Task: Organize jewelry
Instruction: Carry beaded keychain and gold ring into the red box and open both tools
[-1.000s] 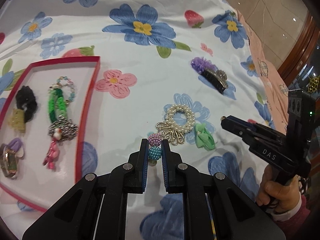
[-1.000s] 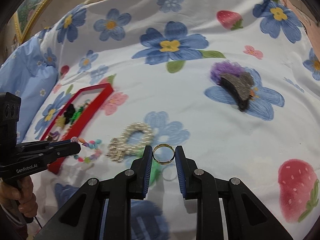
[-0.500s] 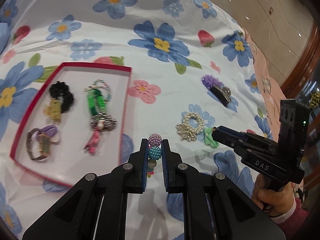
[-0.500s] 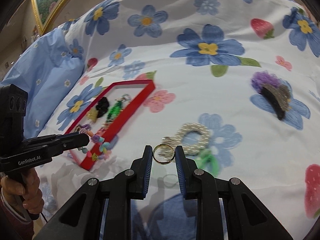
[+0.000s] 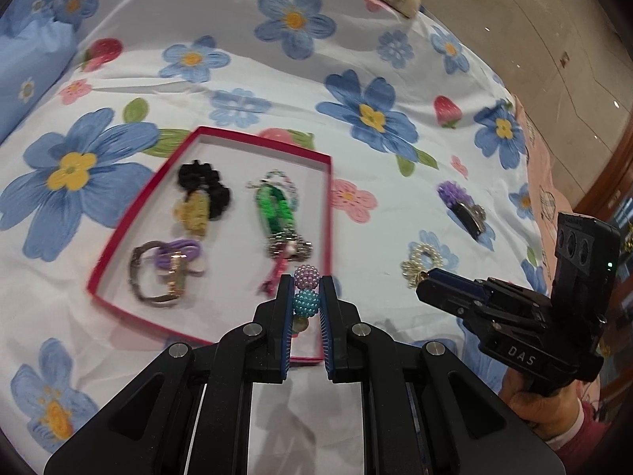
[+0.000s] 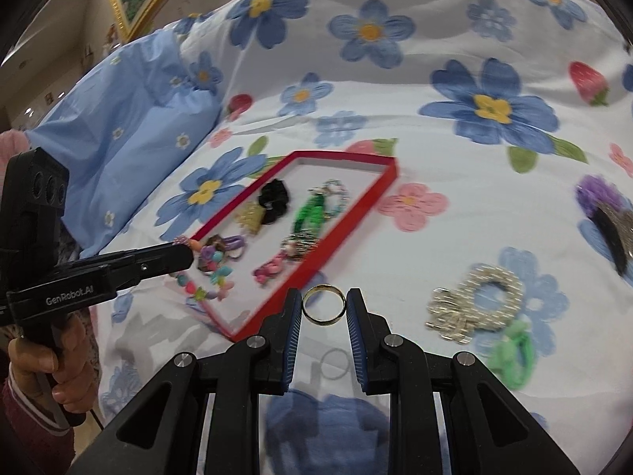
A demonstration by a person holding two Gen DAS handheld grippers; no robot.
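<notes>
- The left gripper (image 5: 307, 292) has its jaws clenched on a beaded bracelet (image 5: 306, 297): a purple and a teal bead sit stacked between the pads, and in the right wrist view the rest of the string dangles below the tips.
- The right gripper (image 6: 323, 308) is grasping a gold ring (image 6: 323, 309), held upright across the gap with both pads on its rim.
- The red tray (image 5: 327, 213) is the relation that counts. In the left wrist view its near right corner lies directly under the left jaws, and its floor opens toward 11 o'clock.
- In the right wrist view the tray (image 6: 348, 213) starts just beyond the jaws and stretches away toward 11 o'clock, long axis running that way; the ring hangs just outside the near rim.
- My judgement: the left hand is nearer to a drop, its beads already over the tray's corner.
- Farther off on the bed (image 6: 455, 39), a pearl piece (image 6: 478, 301) lies at 3 o'clock of the ring, still unsorted.
</notes>
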